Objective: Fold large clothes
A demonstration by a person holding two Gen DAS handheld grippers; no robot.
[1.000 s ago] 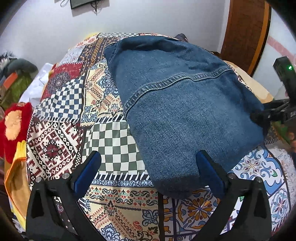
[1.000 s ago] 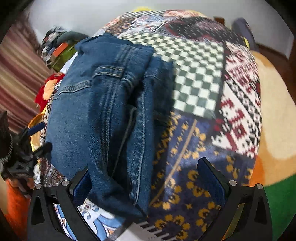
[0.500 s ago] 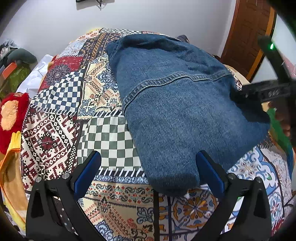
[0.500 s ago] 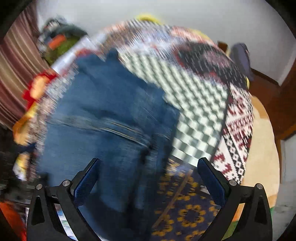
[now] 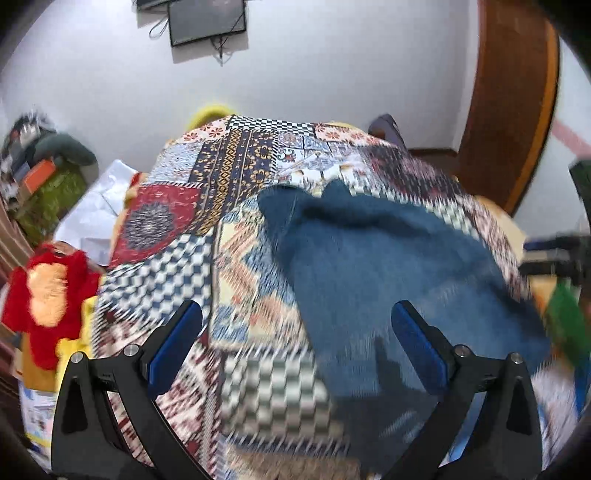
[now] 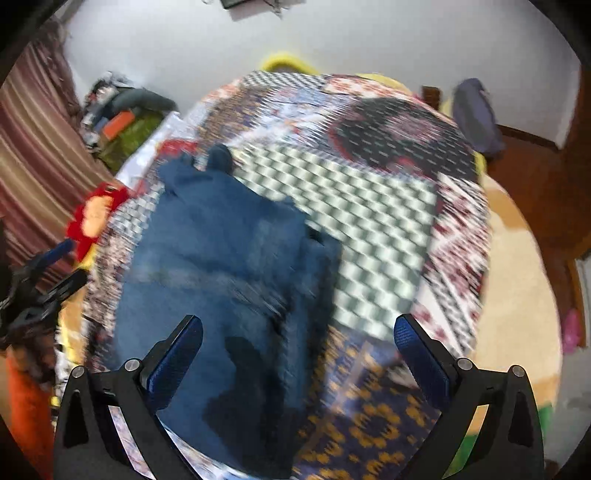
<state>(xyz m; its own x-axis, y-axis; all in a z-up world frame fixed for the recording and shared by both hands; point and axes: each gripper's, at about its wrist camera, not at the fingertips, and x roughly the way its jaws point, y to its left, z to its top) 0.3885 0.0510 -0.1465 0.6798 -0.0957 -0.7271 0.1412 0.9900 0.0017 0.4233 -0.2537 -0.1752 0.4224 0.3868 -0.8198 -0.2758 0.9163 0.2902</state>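
Note:
A folded pair of blue jeans (image 5: 388,266) lies flat on the patchwork bedspread (image 5: 207,236); the right wrist view shows the same jeans (image 6: 221,266) from the other side. My left gripper (image 5: 293,339) hangs open above the bed, its right finger over the jeans' near edge, nothing held. My right gripper (image 6: 299,350) is also open and empty, raised above the near end of the jeans. Both views are motion-blurred. The other gripper (image 6: 40,284) appears at the left edge of the right wrist view.
A red and orange cloth (image 5: 48,291) lies off the bed's left side, beside a cluttered pile (image 5: 48,177). A wooden door (image 5: 509,110) stands at the right. A dark screen (image 5: 207,18) hangs on the white wall. A blue bag (image 6: 476,114) sits by the far corner.
Both grippers have lifted and pulled back from the jeans, so the bed looks smaller and farther. The right gripper, whose left finger was at the jeans' edge, is now above them.

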